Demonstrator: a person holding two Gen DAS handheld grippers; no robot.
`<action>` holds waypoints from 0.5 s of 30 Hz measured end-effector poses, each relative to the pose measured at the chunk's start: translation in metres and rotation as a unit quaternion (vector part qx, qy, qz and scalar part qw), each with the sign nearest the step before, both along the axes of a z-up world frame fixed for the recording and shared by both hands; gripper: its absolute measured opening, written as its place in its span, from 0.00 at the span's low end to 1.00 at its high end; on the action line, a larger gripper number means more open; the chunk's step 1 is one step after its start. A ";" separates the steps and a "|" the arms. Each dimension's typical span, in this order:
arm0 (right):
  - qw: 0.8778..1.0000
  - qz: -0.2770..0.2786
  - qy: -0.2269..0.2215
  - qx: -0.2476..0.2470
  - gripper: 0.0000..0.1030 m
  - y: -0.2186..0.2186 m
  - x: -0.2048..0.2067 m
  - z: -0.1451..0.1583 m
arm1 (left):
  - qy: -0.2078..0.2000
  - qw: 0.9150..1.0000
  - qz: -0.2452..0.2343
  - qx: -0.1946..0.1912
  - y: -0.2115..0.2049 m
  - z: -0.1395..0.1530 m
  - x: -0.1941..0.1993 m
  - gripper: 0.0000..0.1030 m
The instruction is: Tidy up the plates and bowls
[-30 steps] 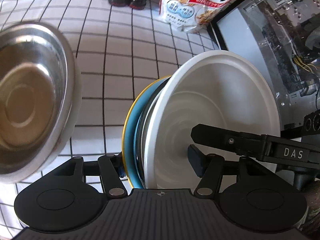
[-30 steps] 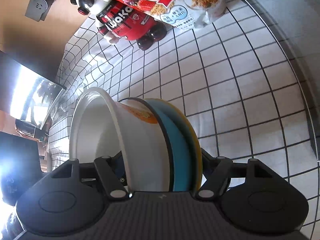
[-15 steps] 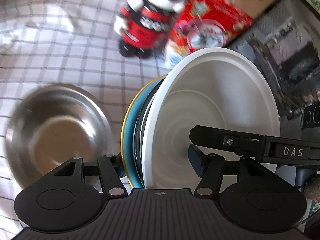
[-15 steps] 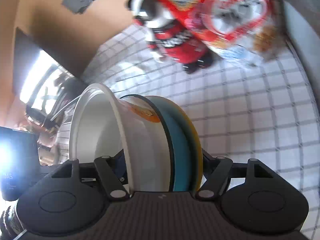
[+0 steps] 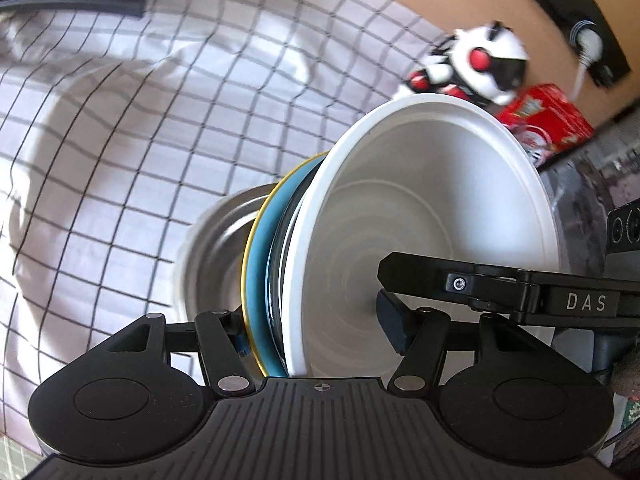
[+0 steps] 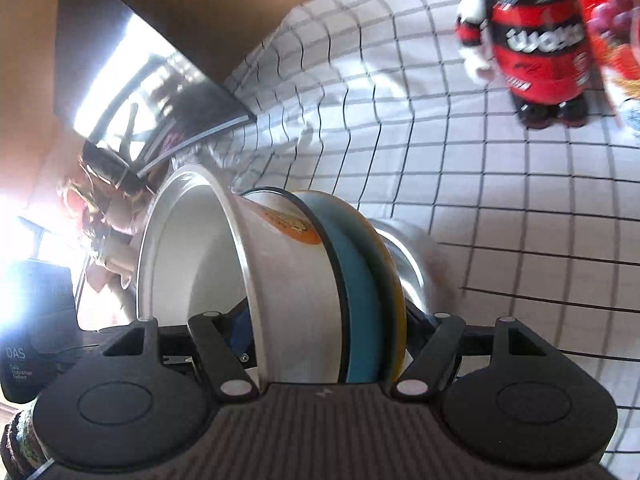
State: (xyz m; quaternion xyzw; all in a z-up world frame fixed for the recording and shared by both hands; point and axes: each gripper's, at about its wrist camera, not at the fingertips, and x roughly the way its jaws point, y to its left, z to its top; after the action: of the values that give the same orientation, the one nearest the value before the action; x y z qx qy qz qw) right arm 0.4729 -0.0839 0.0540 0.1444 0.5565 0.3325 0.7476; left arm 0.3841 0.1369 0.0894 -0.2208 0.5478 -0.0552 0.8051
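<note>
"DAS" lettering legible on right gripper (image 5: pixel 384 280) arm, seen from left wrist view. Left gripper (image 5: pixel 316 328) and right gripper both clamp nested stack: white bowl (image 5: pixel 432 216), blue plate (image 5: pixel 260 280), yellow plate (image 6: pixel 394 280), held on edge above steel bowl (image 5: pixel 212 256). Desk wears white black-grid cloth (image 5: pixel 120 160). Red-black mascot figure (image 6: pixel 536 40), partly legible white lettering, clearer in right view.

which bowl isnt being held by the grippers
The steel bowl, resting on the checked cloth behind the stack. The white bowl, nested against the blue plate, is clamped between both grippers.
</note>
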 end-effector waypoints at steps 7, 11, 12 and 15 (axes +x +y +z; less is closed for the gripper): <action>0.998 0.011 0.049 -0.023 0.70 0.031 0.018 -0.034 | 0.032 0.999 0.010 -0.007 0.024 -0.033 0.005 0.65; 0.997 0.007 0.066 -0.031 0.70 0.031 0.021 -0.046 | 0.040 0.999 0.010 -0.022 0.029 -0.044 0.006 0.62; 0.997 0.008 0.067 -0.030 0.70 0.030 0.023 -0.046 | 0.039 0.999 0.005 -0.018 0.027 -0.043 0.007 0.63; 0.997 0.009 0.070 -0.035 0.69 0.029 0.024 -0.045 | 0.044 0.999 -0.005 -0.016 0.027 -0.042 0.011 0.64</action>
State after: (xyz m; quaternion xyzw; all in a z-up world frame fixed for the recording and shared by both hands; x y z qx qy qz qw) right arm 0.4964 -0.0545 0.0090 0.1360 0.6203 0.3085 0.7082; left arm 0.3951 0.1640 0.0472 -0.2335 0.5826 -0.0581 0.7764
